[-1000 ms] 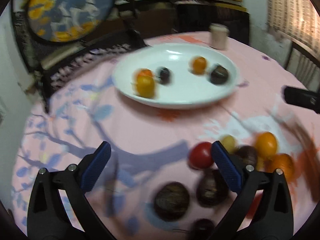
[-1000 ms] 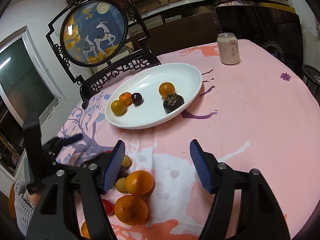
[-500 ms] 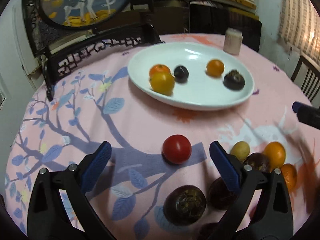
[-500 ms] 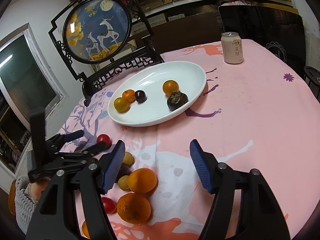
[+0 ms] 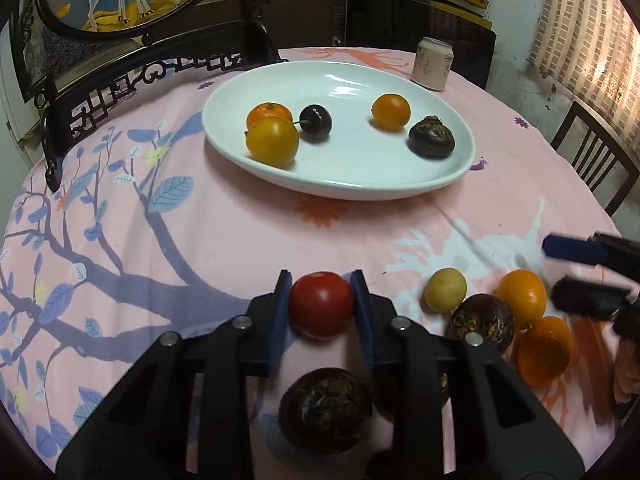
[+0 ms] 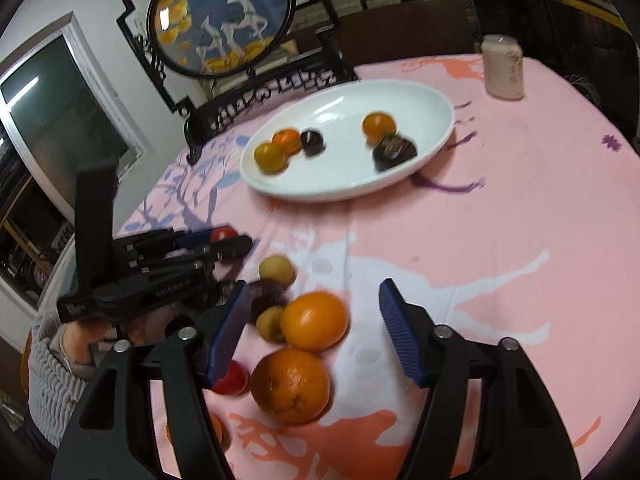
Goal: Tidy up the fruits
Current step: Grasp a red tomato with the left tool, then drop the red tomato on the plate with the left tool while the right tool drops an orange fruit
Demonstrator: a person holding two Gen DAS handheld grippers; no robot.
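My left gripper (image 5: 321, 300) is shut on a red tomato (image 5: 321, 303) resting on the pink tablecloth; it also shows in the right wrist view (image 6: 224, 240) with the tomato (image 6: 223, 233) between its tips. My right gripper (image 6: 314, 312) is open and empty above an orange (image 6: 314, 321), with a second orange (image 6: 291, 385) just below. The white oval plate (image 5: 360, 188) holds several fruits: a yellow tomato (image 5: 272, 141), a tangerine (image 5: 269, 113), a dark cherry (image 5: 316, 120), an orange fruit (image 5: 391, 111) and a dark brown fruit (image 5: 431, 142).
A loose pile lies near my grippers: a small yellow fruit (image 5: 445, 290), dark brown fruits (image 5: 481, 322) (image 5: 326, 408), oranges (image 5: 521, 298). A drink can (image 5: 434, 64) stands behind the plate. A framed deer screen (image 6: 224, 28) stands at the table's far left edge.
My left gripper moved forward around the red tomato and closed on it. My right gripper shifted slightly left over the oranges and stays open.
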